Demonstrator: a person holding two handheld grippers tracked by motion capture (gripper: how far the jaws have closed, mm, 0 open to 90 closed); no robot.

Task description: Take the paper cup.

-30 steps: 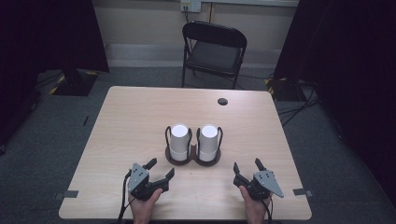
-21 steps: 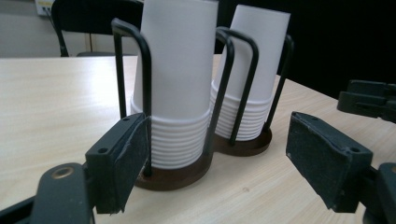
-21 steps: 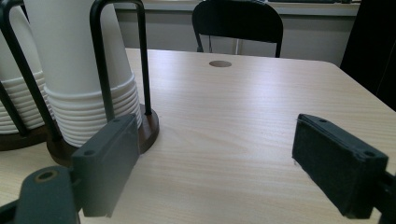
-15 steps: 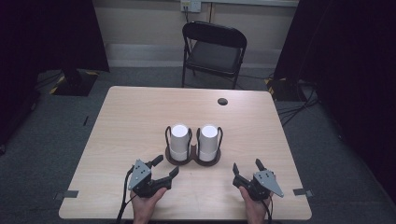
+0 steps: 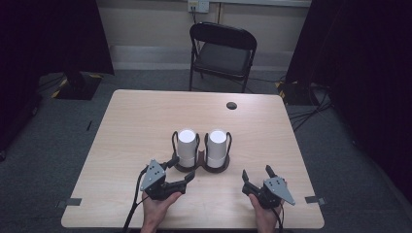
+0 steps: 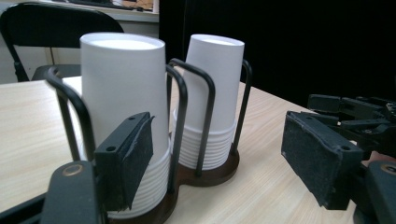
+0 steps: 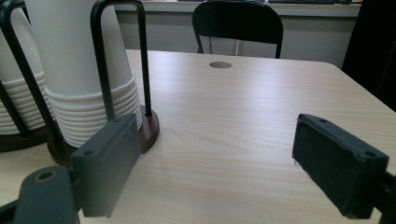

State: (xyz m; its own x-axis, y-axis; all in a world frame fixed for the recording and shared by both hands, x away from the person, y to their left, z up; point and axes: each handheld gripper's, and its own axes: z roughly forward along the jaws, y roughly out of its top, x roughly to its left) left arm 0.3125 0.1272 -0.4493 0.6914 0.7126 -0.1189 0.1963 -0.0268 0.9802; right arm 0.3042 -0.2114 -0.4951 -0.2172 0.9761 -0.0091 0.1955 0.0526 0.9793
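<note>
Two grippers hover low over the worktop (image 5: 126, 126), the left gripper (image 5: 180, 171) with jaws just narrowed yet grasping nothing beside the nearest cup stack (image 5: 187, 148) in its wire holder (image 5: 201, 166), the right gripper (image 5: 257, 174) spread, apart.

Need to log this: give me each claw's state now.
Left claw: open, holding nothing, jaws have just been closing, near the cup stacks.
Right claw: open, empty.

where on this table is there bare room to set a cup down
The far half of the table, from the cup holder back to the small round hole, is bare, as are both side strips. It is crowded at the near edge, between the left hand-held gripper and the holder.
</note>
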